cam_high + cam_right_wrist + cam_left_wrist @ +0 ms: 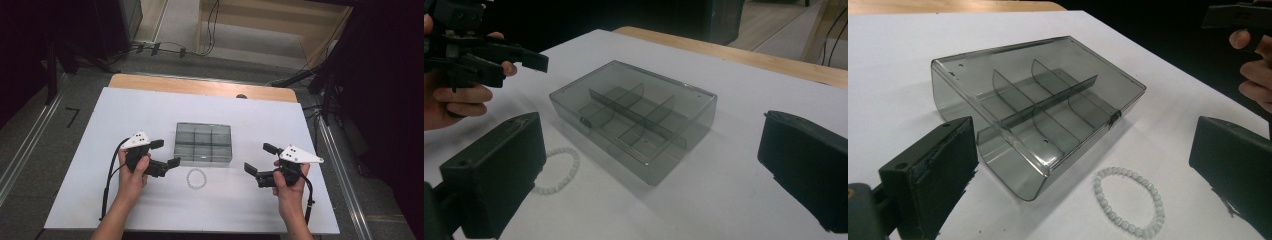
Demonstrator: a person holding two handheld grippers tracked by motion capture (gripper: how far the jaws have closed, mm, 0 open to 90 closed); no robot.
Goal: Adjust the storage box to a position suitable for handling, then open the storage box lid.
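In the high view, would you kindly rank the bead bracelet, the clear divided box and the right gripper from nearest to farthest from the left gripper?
1. Bead bracelet: just right of the left gripper, toward the person.
2. Clear divided box: right of it, slightly farther back; close to the bracelet's rank.
3. Right gripper: across the table, on the right side.

Your left gripper [165, 153] & right gripper [260, 157]: black bodies, blocky black jaws, white three-cornered top plates w/ dark dots, black cables trailing; your forearms bare.
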